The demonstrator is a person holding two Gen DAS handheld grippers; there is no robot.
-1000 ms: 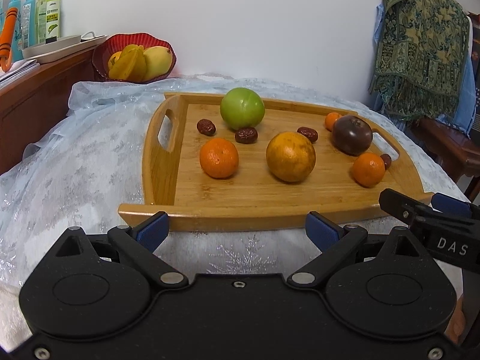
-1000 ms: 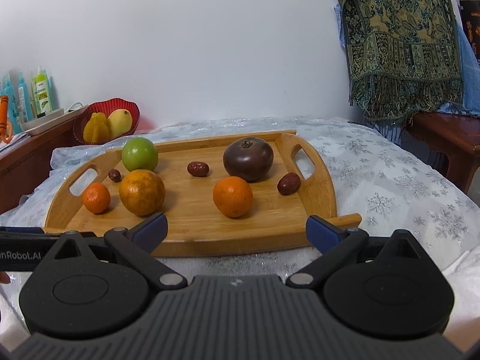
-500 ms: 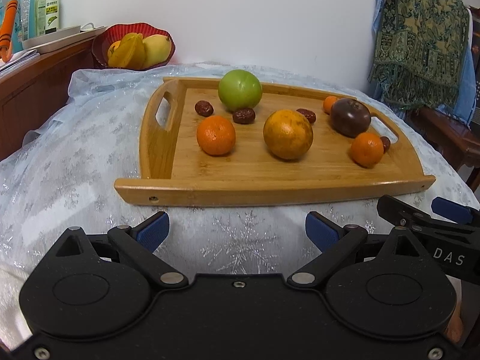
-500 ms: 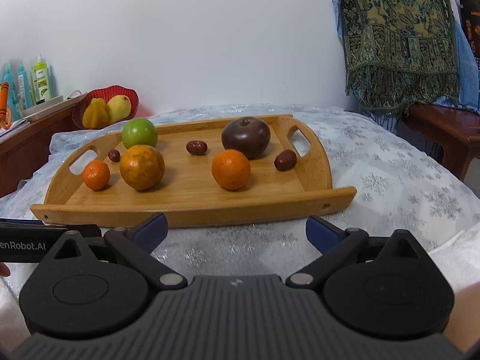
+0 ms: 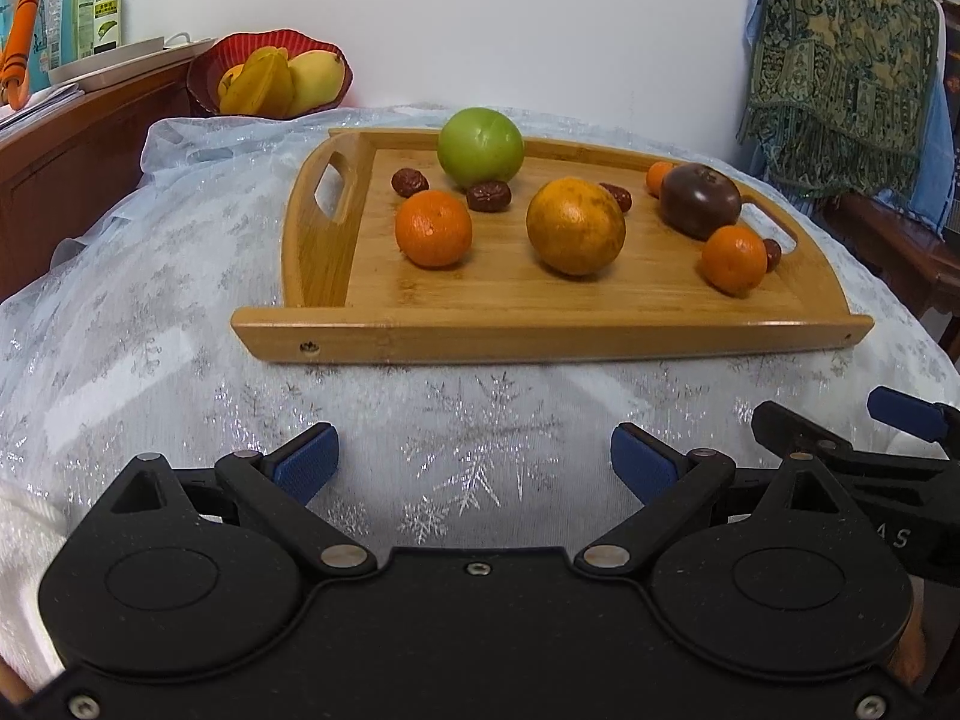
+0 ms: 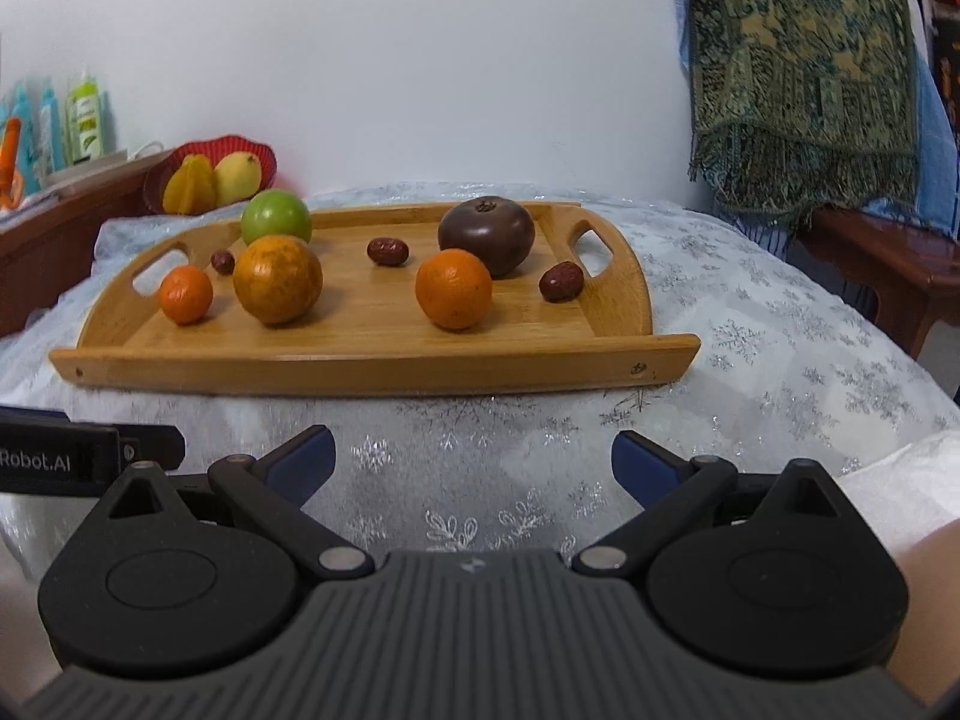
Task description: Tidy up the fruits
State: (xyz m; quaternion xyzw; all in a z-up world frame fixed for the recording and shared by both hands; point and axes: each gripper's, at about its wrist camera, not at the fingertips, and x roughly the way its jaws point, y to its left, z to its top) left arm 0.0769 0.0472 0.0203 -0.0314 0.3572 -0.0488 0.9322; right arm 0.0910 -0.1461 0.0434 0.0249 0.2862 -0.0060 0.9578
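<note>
We face a table draped in a pale cloth (image 5: 150,312) patterned with silver snowflakes. On it lies a wooden tray (image 5: 540,333) with a cut-out handle at each end, and all the loose fruit sits inside the tray.

Our left gripper (image 5: 474,462) hovers above the cloth in front of the tray's near edge, its blue-padded fingers spread wide with nothing between them. Our right gripper (image 6: 474,459) sits beside it, also short of the tray, fingers likewise apart and empty.

On the tray, from largest: a green round fruit (image 5: 480,147) at the back, a big yellow-orange citrus (image 5: 576,226) near the middle, and a dark purple-brown fruit (image 5: 699,200) toward the right handle. One tangerine (image 5: 433,228) lies left of the big citrus, another (image 5: 734,259) in front of the dark fruit, and a third (image 5: 659,176) peeks out behind it. Small wrinkled red dates are scattered between them, one (image 5: 489,195) touching the green fruit's front.

Behind the table's left corner, a red bowl (image 5: 204,69) holds yellow fruit.
</note>
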